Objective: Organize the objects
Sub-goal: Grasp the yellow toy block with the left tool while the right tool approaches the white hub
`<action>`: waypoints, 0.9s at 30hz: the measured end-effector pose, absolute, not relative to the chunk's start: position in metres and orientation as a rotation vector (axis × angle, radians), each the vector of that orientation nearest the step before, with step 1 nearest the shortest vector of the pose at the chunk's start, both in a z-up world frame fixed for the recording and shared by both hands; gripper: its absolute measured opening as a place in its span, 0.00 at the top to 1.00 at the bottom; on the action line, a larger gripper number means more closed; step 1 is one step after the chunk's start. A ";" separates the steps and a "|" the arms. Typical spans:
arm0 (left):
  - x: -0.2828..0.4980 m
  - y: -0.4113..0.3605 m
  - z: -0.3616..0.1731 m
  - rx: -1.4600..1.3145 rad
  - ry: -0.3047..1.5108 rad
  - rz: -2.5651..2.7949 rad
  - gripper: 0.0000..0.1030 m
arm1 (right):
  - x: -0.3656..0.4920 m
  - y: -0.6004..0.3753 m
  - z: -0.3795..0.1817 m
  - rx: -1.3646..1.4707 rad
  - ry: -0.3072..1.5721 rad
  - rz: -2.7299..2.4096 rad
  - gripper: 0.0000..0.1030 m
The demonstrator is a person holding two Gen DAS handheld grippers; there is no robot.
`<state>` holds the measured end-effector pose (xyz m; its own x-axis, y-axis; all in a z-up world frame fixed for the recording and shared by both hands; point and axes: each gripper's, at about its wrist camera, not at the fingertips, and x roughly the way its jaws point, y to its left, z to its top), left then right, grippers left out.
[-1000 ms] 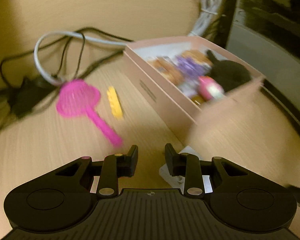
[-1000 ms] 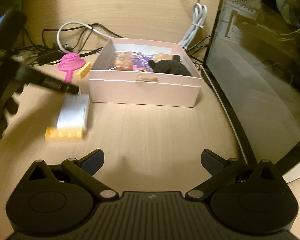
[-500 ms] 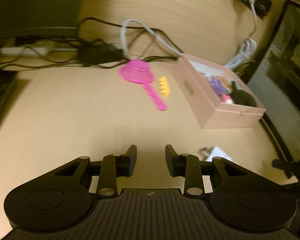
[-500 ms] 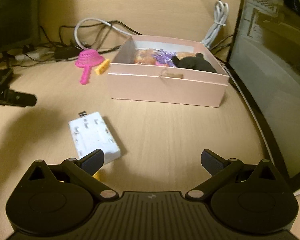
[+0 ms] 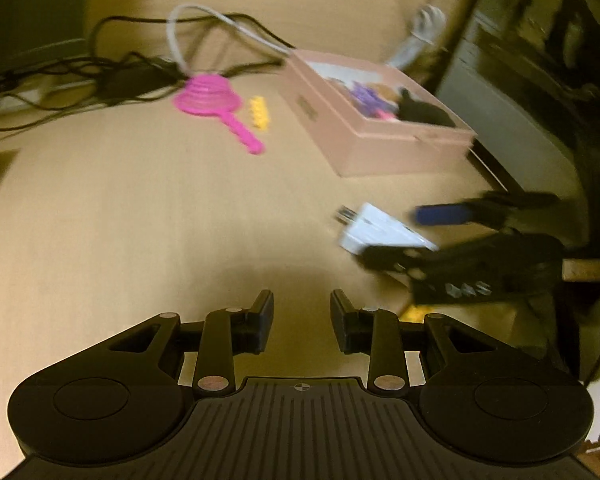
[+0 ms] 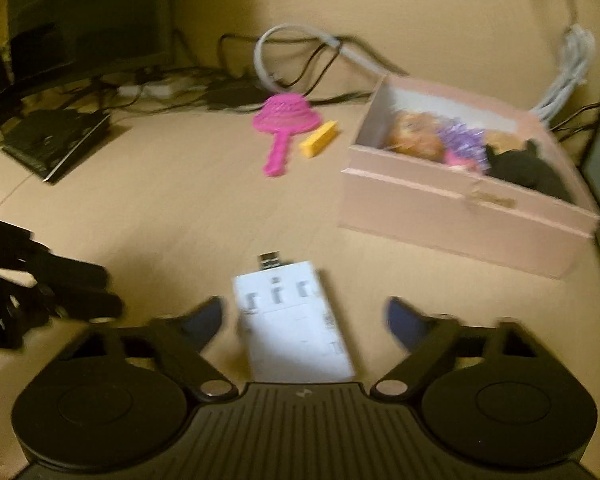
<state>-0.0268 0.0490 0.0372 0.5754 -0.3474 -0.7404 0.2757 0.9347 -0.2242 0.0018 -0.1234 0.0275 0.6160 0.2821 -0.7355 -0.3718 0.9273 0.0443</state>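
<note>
Bare desk (image 6: 172, 216) left of white adapter (image 6: 296, 324); pink box (image 6: 460, 216) blocks right

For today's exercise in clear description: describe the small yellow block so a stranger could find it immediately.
Start at the open pink box on the wooden desk. To its left lies a pink strainer; the yellow block sits between them, beside the strainer's handle. It is the only yellow, straight-edged piece there.

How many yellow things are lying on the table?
2. One yellow block lies beside the pink strainer. Another yellow piece peeks out under the right gripper. More may be hidden.
</note>
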 end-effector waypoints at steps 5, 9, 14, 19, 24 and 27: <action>-0.025 0.030 0.036 -0.050 0.894 -0.420 0.67 | -0.001 -0.142 0.028 -0.115 0.838 0.259 0.54; -0.025 0.021 0.035 -0.036 0.893 -0.464 0.67 | -0.012 -0.173 0.028 -0.085 0.847 0.155 0.54; -0.024 0.011 0.035 -0.017 0.891 -0.521 0.67 | -0.030 -0.200 0.028 -0.032 0.849 0.070 0.25; -0.031 -0.001 0.030 0.096 0.874 -0.578 0.67 | -0.055 -0.214 0.025 -0.001 0.835 0.021 0.07; -0.029 -0.017 0.026 0.131 0.877 -0.619 0.67 | -0.065 -0.220 0.014 0.024 0.846 -0.031 0.00; -0.029 -0.028 0.025 0.176 0.874 -0.655 0.67 | -0.066 -0.217 0.013 0.031 0.836 -0.045 0.00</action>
<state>-0.0295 -0.0278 0.0250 0.4615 -0.4602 -0.7584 0.5988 0.7924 -0.1165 -0.0661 -0.2175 0.0129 0.6695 -0.0274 -0.7423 0.0516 0.9986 0.0096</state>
